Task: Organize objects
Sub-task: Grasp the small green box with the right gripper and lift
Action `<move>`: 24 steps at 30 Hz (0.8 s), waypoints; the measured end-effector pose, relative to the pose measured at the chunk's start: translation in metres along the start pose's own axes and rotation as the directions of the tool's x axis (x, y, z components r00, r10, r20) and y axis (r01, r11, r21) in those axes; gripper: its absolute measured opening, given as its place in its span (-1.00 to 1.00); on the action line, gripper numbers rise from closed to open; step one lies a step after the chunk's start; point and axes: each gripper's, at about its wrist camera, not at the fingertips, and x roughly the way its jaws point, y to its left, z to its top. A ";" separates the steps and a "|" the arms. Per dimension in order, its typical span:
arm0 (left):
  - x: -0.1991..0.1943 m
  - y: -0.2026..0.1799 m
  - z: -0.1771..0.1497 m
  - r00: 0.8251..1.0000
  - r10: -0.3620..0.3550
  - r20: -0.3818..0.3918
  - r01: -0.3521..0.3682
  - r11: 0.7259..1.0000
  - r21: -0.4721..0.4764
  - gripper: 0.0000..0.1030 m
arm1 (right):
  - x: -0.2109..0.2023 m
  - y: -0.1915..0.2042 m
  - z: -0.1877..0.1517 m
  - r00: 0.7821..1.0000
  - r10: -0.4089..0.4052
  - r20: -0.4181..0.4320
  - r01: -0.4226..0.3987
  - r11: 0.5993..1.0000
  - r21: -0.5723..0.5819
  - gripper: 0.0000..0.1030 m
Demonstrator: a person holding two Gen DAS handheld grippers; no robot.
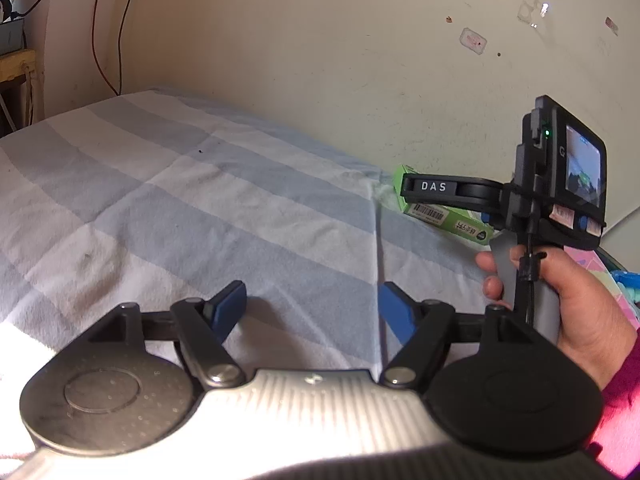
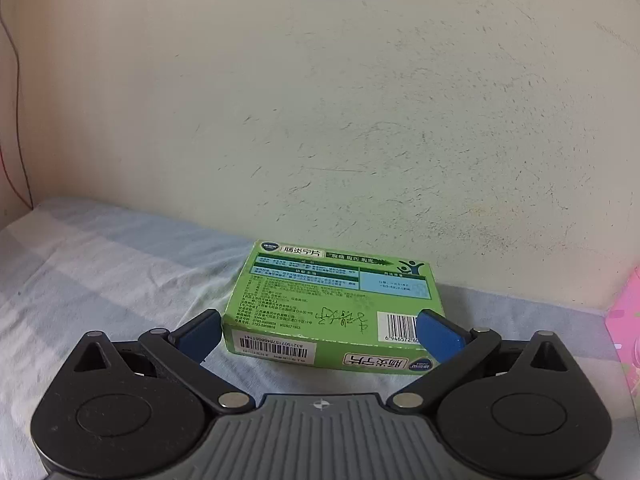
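A flat green medicine box lies on the blue-and-white striped sheet, close to the cream wall. My right gripper is open wide, one blue pad on either side of the box's near end. The left pad stands clear of the box; the right pad overlaps its corner in the picture, and whether it touches I cannot tell. In the left wrist view the box lies half hidden behind the right gripper, which a hand holds. My left gripper is open over bare sheet with nothing between its fingers.
The cream wall rises right behind the box. Pink and teal items lie at the far right, and a pink edge shows there too. Red and black wires hang at the far left beside a yellow shelf.
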 end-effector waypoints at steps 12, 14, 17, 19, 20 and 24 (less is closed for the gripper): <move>0.000 -0.003 -0.003 1.000 0.012 0.004 -0.012 1.000 0.019 0.50 | -0.011 0.034 -0.012 1.000 -0.017 0.009 0.019 0.930 -0.366 -0.03; 0.000 -0.003 -0.003 1.000 0.011 0.003 -0.011 1.000 0.017 0.50 | -0.015 0.030 -0.018 1.000 -0.024 0.019 0.030 0.913 -0.407 -0.08; 0.001 -0.003 -0.002 1.000 0.011 0.002 -0.011 1.000 0.018 0.50 | -0.026 0.009 -0.026 0.999 -0.031 0.016 0.035 0.916 -0.399 -0.25; 0.001 -0.002 -0.002 1.000 0.010 0.001 -0.010 1.000 0.016 0.50 | -0.035 -0.010 -0.028 0.999 -0.033 -0.002 0.030 0.938 -0.344 -0.24; 0.001 -0.002 -0.002 1.000 0.009 0.000 -0.009 1.000 0.013 0.50 | -0.039 -0.018 -0.030 0.999 -0.040 -0.011 0.034 0.946 -0.324 -0.21; 0.000 -0.001 -0.001 1.000 0.005 -0.002 -0.005 1.000 0.004 0.51 | -0.062 -0.027 -0.028 1.000 0.013 0.021 -0.007 0.962 -0.271 0.21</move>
